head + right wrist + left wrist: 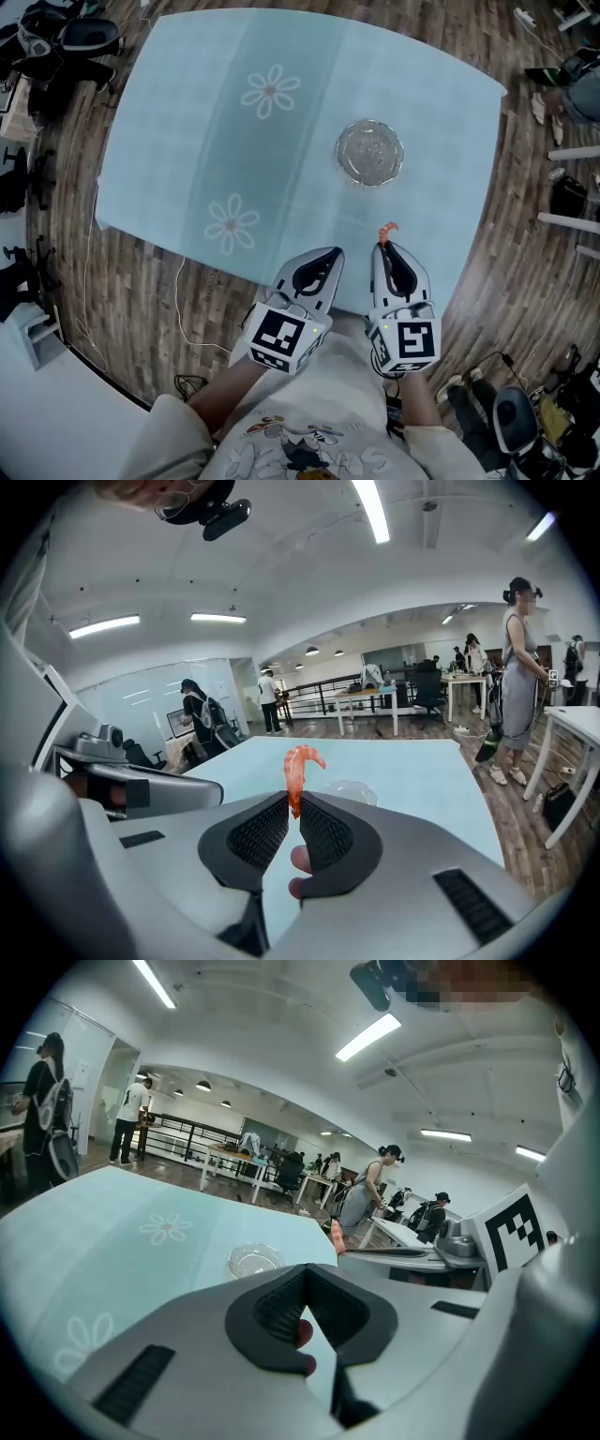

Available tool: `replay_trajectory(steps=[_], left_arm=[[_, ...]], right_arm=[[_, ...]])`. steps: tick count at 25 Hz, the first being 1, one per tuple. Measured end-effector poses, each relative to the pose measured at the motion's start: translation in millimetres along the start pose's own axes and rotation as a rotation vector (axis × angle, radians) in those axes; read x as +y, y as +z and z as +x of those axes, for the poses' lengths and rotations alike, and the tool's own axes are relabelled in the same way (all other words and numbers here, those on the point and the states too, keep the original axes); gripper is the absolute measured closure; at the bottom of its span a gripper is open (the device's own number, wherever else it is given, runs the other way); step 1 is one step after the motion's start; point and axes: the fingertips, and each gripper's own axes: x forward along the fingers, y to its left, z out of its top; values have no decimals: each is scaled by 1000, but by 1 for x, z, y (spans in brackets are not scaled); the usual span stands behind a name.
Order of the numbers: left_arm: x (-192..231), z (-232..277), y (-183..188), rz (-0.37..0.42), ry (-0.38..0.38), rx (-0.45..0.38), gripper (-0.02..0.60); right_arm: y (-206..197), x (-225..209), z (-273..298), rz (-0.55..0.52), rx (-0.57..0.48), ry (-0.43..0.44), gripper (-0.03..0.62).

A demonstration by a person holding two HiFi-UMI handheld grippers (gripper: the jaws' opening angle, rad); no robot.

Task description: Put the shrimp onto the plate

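I see my right hand-held gripper (384, 246) at the near edge of the tabletop (187, 141), and its jaws are pinching the shrimp (387, 229); in the right gripper view the two ribbed pads are closed on the lower end of the shrimp (298, 771), which stands up out of the tips of the hand-held gripper (293, 803) with its curled orange end on top; it hangs above the pale blue cloth and touches nothing but the pads. The plate (370, 153) is clear glass, round and with nothing on it; in the head view it lies at about 12 o'clock from the shrimp, near but apart from it; in the right gripper view the plate (347, 791) shows just behind the shrimp, slightly toward 3 o'clock. My left hand-held gripper (333, 253) is at 9 o'clock from the right one, just beside it, also over the near edge; in its own view the jaws of the left hand-held gripper (305, 1274) are pressed together at the tips and hold nothing, and the plate (255, 1261) and the shrimp (336, 1237) show beyond them. Two white flower prints are on the cloth: one (270, 91) at 10 o'clock from the plate, the other (232, 224) at 8 o'clock; around the tabletop is a wooden floor (141, 281).
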Motion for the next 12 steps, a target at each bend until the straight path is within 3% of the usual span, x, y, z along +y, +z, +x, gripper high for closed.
replay_trajectory(steps=[12], left_arm=[[39, 39, -21, -60, -22, 32, 574]], right_arm=[[-11, -7, 55, -41, 42, -19, 539]])
